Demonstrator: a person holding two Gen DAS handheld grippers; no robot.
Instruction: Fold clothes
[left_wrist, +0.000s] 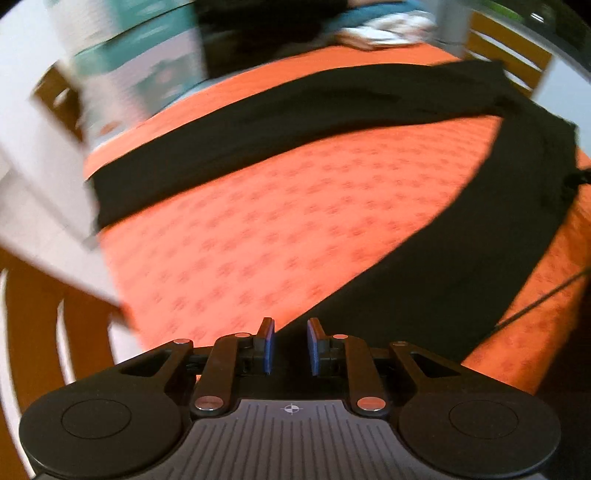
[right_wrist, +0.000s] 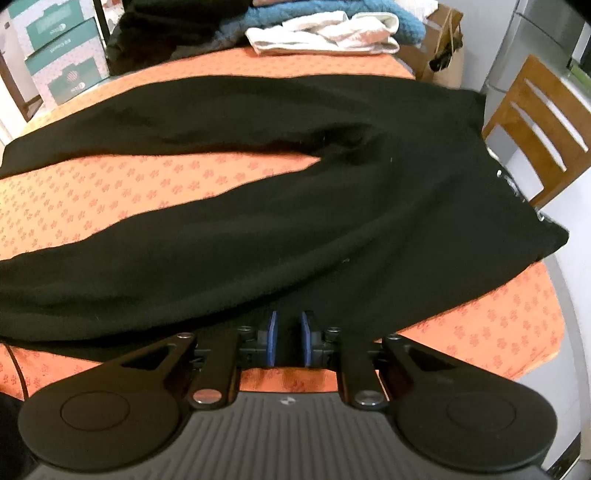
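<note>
Both grippers parted, holding nothing, over 1 pair of black trousers on the worktop.

Left gripper (left_wrist: 290, 345): blue pads apart w/ a gap, nothing between, above the near trouser-leg end; view motion-blurred. Right gripper (right_wrist: 289, 343): pads also apart, empty, just at the near edge of the cloth; touching or not, can't tell. Black trousers (right_wrist: 332, 206): 1 pair, laid flat, 2 legs splayed in a V w/ bare cloth between, waist toward the right edge. Worktop (right_wrist: 498, 325) covered by orange flower-print cloth. Far end: 1 white folded item (right_wrist: 325, 35), blue knit (right_wrist: 402, 18) behind it, dark heap (right_wrist: 162, 33) beside. Room: 1 wooden chair (right_wrist: 543, 122) at right, 2 teal-and-white boxes (right_wrist: 62, 48) at left, 1 brown paper bag (right_wrist: 443, 48).
</note>
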